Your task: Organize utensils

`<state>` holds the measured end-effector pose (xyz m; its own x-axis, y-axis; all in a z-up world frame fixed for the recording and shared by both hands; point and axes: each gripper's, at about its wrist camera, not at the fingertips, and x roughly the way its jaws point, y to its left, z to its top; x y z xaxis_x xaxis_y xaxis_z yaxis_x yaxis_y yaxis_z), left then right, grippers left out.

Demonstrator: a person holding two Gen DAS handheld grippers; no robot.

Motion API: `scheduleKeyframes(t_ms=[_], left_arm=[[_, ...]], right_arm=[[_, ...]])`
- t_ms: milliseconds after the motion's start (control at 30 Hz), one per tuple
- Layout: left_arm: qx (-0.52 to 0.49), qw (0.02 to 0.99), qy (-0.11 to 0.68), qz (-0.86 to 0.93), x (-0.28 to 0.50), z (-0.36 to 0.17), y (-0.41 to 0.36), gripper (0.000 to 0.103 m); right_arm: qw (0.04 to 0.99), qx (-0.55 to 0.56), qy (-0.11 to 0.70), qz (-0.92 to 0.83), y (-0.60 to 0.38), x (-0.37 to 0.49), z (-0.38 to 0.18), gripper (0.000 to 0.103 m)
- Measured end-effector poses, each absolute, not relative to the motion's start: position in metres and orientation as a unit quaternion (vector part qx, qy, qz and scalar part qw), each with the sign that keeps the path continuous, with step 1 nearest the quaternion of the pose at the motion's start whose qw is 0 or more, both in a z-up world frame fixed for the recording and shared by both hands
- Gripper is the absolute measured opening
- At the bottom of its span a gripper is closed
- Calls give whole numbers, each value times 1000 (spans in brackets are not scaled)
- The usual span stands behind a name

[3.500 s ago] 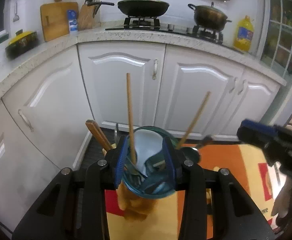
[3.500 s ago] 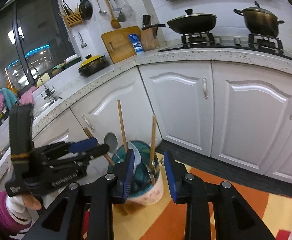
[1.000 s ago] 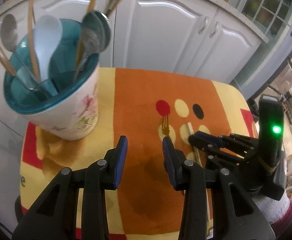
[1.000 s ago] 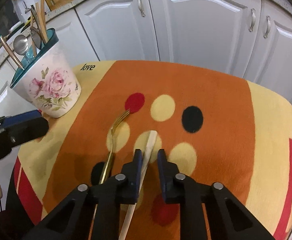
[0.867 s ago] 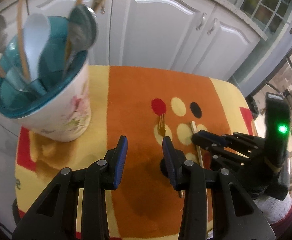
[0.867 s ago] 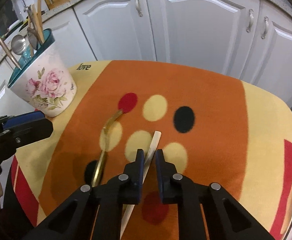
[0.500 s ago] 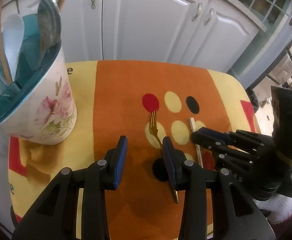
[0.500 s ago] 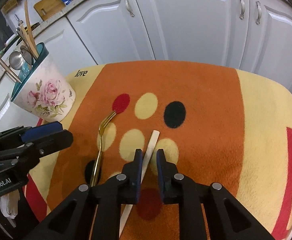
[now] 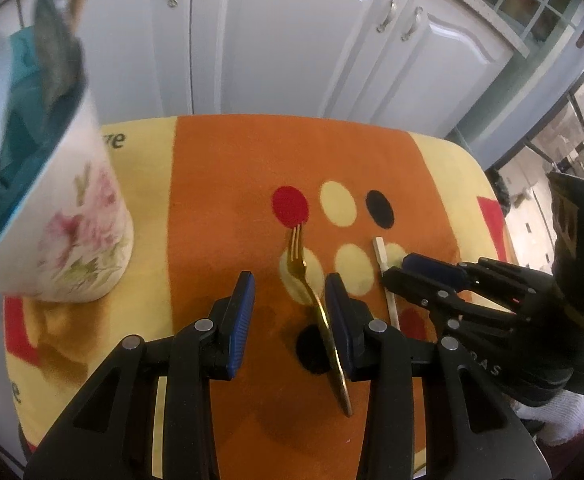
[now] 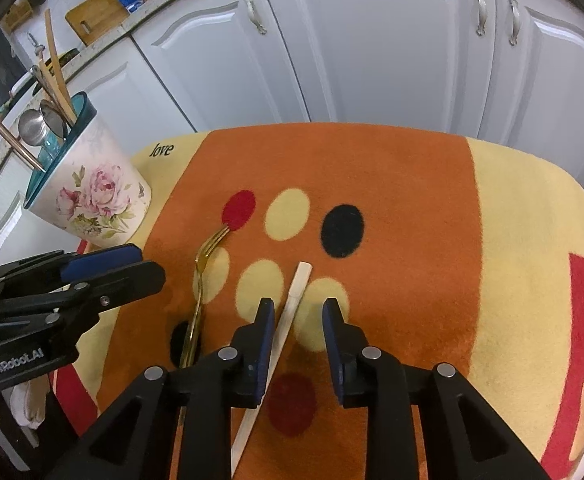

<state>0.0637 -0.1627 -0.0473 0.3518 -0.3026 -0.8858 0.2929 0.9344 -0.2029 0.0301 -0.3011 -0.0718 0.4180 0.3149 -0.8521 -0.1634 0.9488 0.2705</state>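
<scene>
- Right hand-held gripper [image 10: 297, 314] pitched steeply down over the bench [image 10: 524, 240], jaws parted a little and just been opening; pale flat stick [image 10: 292, 308] lying between them, hugging the left pad, not pinched.
- Left hand-held gripper [image 9: 290, 294] likewise tilted down, jaws wide apart; gold fork [image 9: 308, 292] lying on the cloth between them, handle running close along the right pad, nothing gripped.
- Fork tines touching the red dot; stick just to the right of the fork, both flat on the orange spotted cloth [image 10: 404, 184].
- Floral utensil cup [image 10: 92, 200] at the cloth's far left corner, well apart from both, holding spoons and wooden sticks.
- Against a second ago: left hand-held gripper now over the fork rather than bare cloth; cup slid toward the left edge of its view; right jaws wider around the stick.
</scene>
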Motion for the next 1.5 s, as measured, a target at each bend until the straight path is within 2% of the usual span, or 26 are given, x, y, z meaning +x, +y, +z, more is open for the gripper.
scheduleKeyframes(t_ms=[767,900,933,1000,1033,1233,1500], left_arm=[[44,805,565,-175,107,-73,-183,34],[47,807,563,-172,106,-77,-181,20],[51,808,562,-170,105,-78,-182,8],[45,808,561,-175,101,-77,-180,4],[38,809,559,-178,99,-76,-179,2],[-13,828,524,-201,79,-52,-155,1],[-25,854,471,-219,51,-3,-137,0]], right_arm=[[828,45,537,153,-292,46,-72,24],[826,28,541,152,-284,54,-73,24],[827,23,540,153,-283,54,-74,21],[831,6,535,153,-280,54,-75,12],[832,3,533,154,-281,53,-75,11],[845,75,497,181,-301,35,-53,8],[872,100,429,212,-311,6,1,7]])
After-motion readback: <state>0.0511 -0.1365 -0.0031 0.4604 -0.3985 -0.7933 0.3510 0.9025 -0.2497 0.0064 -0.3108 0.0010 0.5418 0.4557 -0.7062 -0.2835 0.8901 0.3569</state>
